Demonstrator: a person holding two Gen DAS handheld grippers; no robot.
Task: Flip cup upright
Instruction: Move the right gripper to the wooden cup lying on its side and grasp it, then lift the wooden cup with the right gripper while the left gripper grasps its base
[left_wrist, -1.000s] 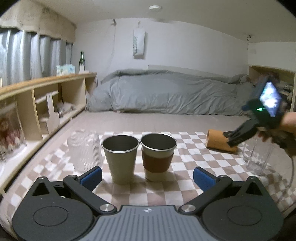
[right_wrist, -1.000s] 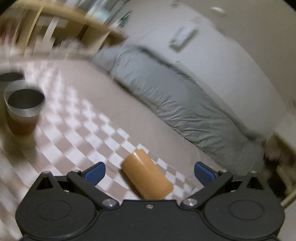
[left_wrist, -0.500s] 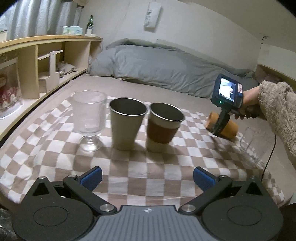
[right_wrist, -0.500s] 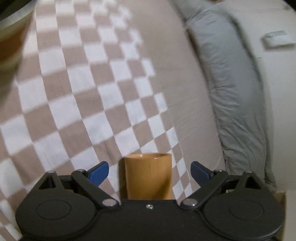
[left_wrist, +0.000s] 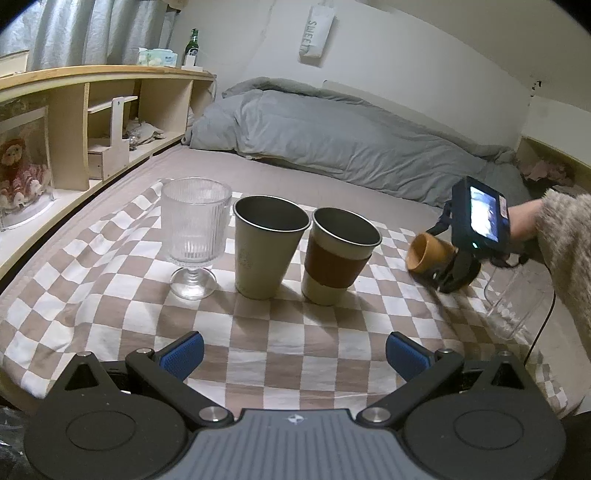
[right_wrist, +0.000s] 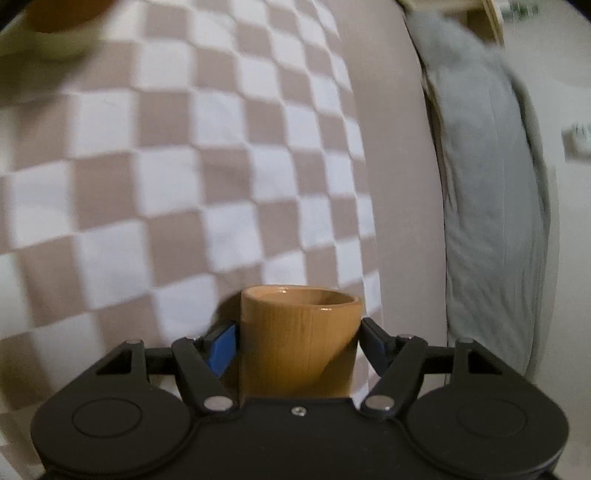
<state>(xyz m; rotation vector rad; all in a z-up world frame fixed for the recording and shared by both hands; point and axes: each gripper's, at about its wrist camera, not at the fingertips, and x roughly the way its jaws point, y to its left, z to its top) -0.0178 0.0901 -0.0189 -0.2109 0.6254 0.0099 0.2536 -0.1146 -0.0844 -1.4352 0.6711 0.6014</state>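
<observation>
In the left wrist view, three drinking vessels stand upright in a row on the checkered cloth (left_wrist: 122, 295) across the middle of the frame. At the left is one ribbed stemmed glass (left_wrist: 194, 236), next to it one plain steel tumbler (left_wrist: 267, 245), then one steel cup with a brown sleeve (left_wrist: 341, 254), the last two nearly touching at their rims. Toward the right edge, one wooden cup (left_wrist: 428, 254) lies on its side in the air, its open mouth facing left, held just above the cloth. The right hand-held gripper (left_wrist: 448, 273) has its fingers closed on the cup's body, with one small screen above it. One clear glass mug (left_wrist: 511, 299) lies tilted at the far right, partly behind the gripper. Along the bottom of the frame, the left hand-held gripper (left_wrist: 293, 350) is spread wide with nothing between its two blue pads.

In the right wrist view, the wooden cup (right_wrist: 299, 339) sits at lower centre, clamped between the two fingers (right_wrist: 221, 349), rim pointing away over the blurred checkered cloth (right_wrist: 177, 177).

One grey duvet (left_wrist: 332, 140) lies across the bed in the upper part of the left wrist frame.
</observation>
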